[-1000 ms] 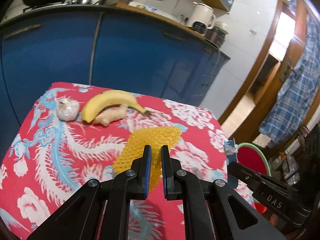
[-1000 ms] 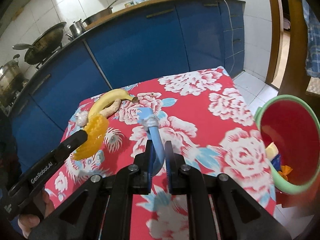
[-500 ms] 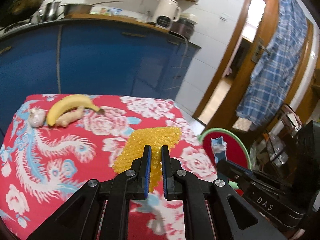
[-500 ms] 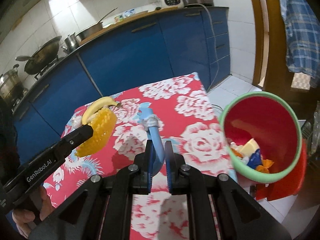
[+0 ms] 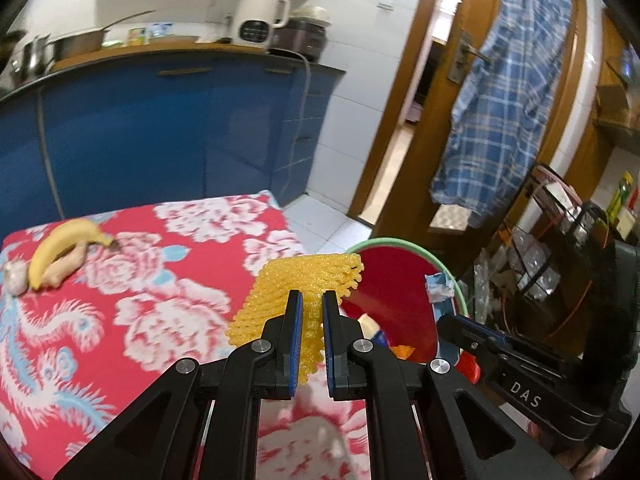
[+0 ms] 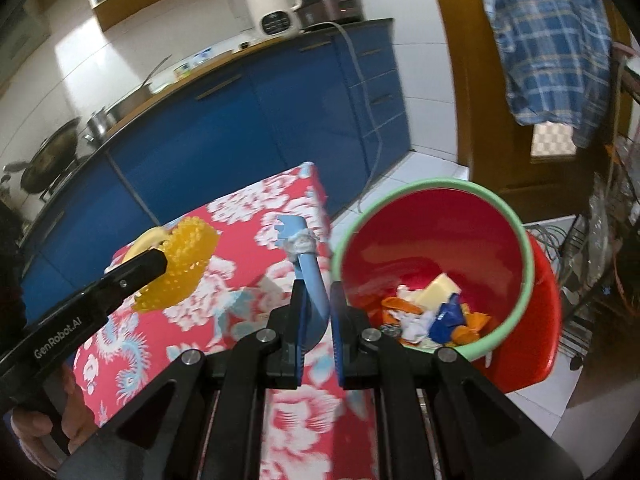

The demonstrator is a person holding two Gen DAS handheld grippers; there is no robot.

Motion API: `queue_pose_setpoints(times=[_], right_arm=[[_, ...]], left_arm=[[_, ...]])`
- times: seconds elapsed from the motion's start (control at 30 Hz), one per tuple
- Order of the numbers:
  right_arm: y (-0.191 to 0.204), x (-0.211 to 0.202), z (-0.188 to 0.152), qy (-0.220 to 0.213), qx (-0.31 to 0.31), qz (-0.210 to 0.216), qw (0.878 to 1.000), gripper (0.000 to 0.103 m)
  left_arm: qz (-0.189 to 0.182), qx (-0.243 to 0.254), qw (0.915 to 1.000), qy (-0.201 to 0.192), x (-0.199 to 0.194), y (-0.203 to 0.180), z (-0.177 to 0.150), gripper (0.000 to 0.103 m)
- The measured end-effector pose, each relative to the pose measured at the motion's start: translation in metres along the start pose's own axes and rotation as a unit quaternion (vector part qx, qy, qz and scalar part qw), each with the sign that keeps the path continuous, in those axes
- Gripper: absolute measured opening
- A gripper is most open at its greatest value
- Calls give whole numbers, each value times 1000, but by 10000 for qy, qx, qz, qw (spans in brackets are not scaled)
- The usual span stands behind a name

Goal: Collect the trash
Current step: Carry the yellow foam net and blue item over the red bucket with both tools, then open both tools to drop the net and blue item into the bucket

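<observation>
Yellow foam fruit net clamped in the jaws of the left gripper, held in the air over the desk's right edge, its far end overlapping the rim of the red bin. In the right wrist view the same net hangs off the left gripper's tip, above the desk.

Blue plastic wrapper, crumpled white at its upper end, pinched upright in the jaws of the right gripper, just beside the bin's green rim, at the desk's near right corner.

Bin stands on the floor against the desk's right edge; inside lie orange, blue, white and pale yellow scraps.

Desk covered in a red floral cloth. At its far left edge: banana, piece of ginger touching it, garlic bulb just beside.

Beyond: blue cabinets, white kettle on the counter, plaid shirt hanging on the wooden door.
</observation>
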State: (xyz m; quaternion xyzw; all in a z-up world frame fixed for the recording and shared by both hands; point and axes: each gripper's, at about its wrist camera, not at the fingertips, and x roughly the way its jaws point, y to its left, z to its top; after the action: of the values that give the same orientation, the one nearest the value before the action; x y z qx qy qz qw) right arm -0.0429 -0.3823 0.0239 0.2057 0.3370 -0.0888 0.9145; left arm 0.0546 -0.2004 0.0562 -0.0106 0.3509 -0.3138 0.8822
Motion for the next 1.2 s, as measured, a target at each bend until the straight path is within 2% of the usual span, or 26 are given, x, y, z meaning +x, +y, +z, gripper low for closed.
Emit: queue_pose_setpoints(times=[0.4, 0.73, 0.83, 0.9, 1.13, 1.2], right_arm=[[-65, 12, 1, 110, 565, -261, 9980, 13], [-101, 31, -3, 292, 832, -422, 9952, 15], [-107, 37, -2, 319, 856, -466, 9947, 22], [-108, 37, -2, 293, 904, -469, 9944, 28], [-110, 31, -1, 220, 943, -493, 9941, 28], [-109, 27, 0, 191, 949, -495, 9941, 29]], left_arm=[[-224, 521, 9977, 365, 63, -57, -2, 9], [-261, 665, 9953, 651, 111, -78, -9, 10], [-290, 724, 9940, 770, 122, -82, -9, 11], [-245, 756, 9939, 767, 123, -83, -9, 16], [-225, 566, 9954, 745, 120, -75, -10, 32], [-228, 525, 9958, 715, 117, -74, -9, 45]])
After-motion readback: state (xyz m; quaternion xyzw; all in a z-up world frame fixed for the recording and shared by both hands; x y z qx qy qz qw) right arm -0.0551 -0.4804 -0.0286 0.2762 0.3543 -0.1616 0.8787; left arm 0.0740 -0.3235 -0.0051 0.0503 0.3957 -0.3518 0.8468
